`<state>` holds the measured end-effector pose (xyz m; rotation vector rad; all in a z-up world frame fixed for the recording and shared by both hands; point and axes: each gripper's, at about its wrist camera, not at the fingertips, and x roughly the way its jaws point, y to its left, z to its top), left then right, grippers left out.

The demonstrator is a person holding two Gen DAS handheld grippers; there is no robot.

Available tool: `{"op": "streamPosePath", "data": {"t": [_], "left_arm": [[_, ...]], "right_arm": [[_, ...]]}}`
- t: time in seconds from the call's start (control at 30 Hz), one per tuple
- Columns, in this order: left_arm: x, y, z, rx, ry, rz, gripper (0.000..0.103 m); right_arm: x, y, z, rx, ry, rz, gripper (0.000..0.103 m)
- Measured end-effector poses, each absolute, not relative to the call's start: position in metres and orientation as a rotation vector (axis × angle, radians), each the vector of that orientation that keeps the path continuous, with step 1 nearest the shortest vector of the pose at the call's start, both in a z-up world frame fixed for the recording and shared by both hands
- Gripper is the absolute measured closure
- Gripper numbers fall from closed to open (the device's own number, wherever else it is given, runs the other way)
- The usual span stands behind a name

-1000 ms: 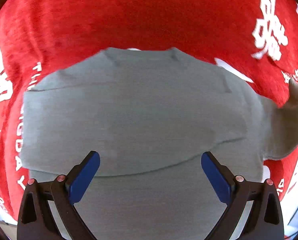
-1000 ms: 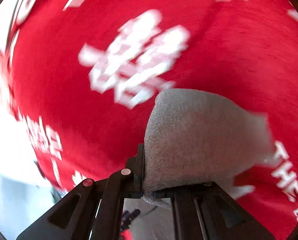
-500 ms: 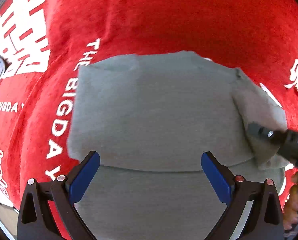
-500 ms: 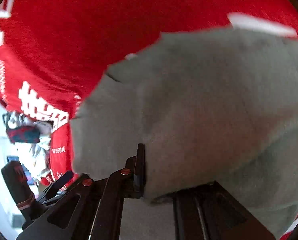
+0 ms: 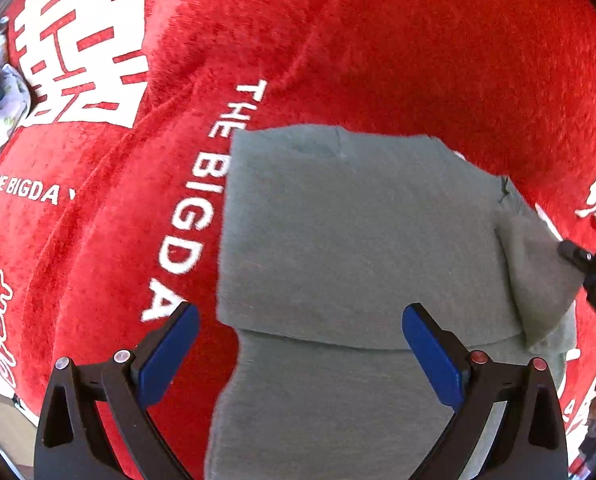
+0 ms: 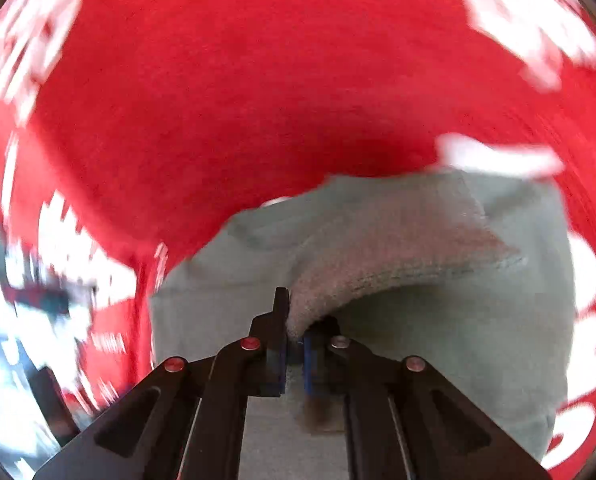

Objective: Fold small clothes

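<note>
Grey-green, soft knit garment [image 5: 358, 240], matt and slightly fuzzy, lies flat on a red plush cloth with white printed lettering [image 5: 338, 40] that covers the table. From the left claw [image 5: 300, 354] the garment stretches away straight ahead, its long axis running from beneath the claw towards the far edge, where a small notch sits in the hem. A folded-over layer makes a neat, roughly rectangular panel whose near edge crosses just ahead of the left claw's blue pads [image 5: 170, 354]; a second layer continues below that edge and passes under the claw. The left side of the panel is a straight, crisp line beside the words "THE BIGDA" on the red cloth.

The left claw stands wide apart with nothing gripped, the cloth merely lying between and below its black fingers.

The right claw [image 6: 294, 350] is pinched nearly closed on a thick, towelling-like fold of the same garment [image 6: 378, 272], which rises from its tips and arches up and to the right, over the flat part of the fabric. In the left wrist view that lifted flap sits at the far right, with the black tip of the right claw [image 5: 578, 258] against it. The right wrist view is blurred at the edges
</note>
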<state>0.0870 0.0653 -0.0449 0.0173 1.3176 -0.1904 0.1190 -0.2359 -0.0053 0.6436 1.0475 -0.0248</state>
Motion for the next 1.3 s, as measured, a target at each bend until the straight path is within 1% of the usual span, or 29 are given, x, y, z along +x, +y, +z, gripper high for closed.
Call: {"op": "streamPosePath", "data": {"t": [0.13,0.27,0.33,0.37,0.4,0.43,0.57,0.7,0.87,0.9,0.97,1.0,1.03,1.07,1.2,1.3], "left_arm": [[0.092,0.084,-0.043,-0.011,1.308,-0.176,0.001],[0.093,0.098,-0.043,-0.044,1.311,-0.164,0.001],[0.092,0.102,-0.045,-0.056,1.317,-0.166,0.001],[0.093,0.104,-0.046,-0.063,1.322,-0.171,0.001],[0.092,0.104,-0.047,-0.072,1.326,-0.176,0.001],[0.092,0.104,-0.047,-0.081,1.329,-0.182,0.001],[0.091,0.098,-0.051,-0.127,1.350,-0.214,0.001],[0.092,0.078,-0.061,-0.165,1.398,-0.288,0.001],[0.096,0.047,-0.070,-0.192,1.428,-0.374,0.003],[0.097,0.042,-0.071,-0.195,1.430,-0.385,0.006],[0.102,0.033,-0.077,-0.197,1.458,-0.390,0.027],[0.104,0.031,-0.081,-0.200,1.469,-0.385,0.038],[0.105,0.031,-0.085,-0.208,1.478,-0.388,0.069],[0.107,0.030,-0.088,-0.220,1.491,-0.394,0.095],[0.102,0.034,-0.072,-0.234,1.438,-0.426,0.095],[0.087,0.033,-0.064,-0.170,1.424,-0.455,0.095]], "right_arm": [[0.138,-0.171,-0.009,0.420,1.126,0.124,0.096],[0.138,-0.123,-0.037,0.239,1.246,0.187,0.092],[0.131,-0.109,-0.046,0.190,1.298,0.194,0.080],[0.123,-0.109,-0.048,0.179,1.312,0.203,0.064],[0.118,-0.110,-0.047,0.181,1.308,0.211,0.053],[0.109,-0.115,-0.045,0.185,1.303,0.216,0.050],[0.083,-0.146,-0.037,0.261,1.315,0.165,0.050],[0.040,-0.223,-0.045,0.563,1.333,0.004,0.050],[-0.019,-0.315,-0.059,0.952,1.223,-0.209,0.050],[-0.027,-0.329,-0.063,1.022,1.193,-0.240,0.050],[-0.035,-0.350,-0.069,1.142,1.123,-0.276,0.050],[-0.036,-0.356,-0.070,1.169,1.104,-0.288,0.054],[-0.035,-0.362,-0.070,1.183,1.087,-0.299,0.067],[-0.034,-0.364,-0.069,1.171,1.084,-0.305,0.096],[-0.028,-0.373,-0.051,1.047,1.084,-0.258,0.097],[-0.028,-0.369,-0.056,0.974,1.134,-0.261,0.097]]}}
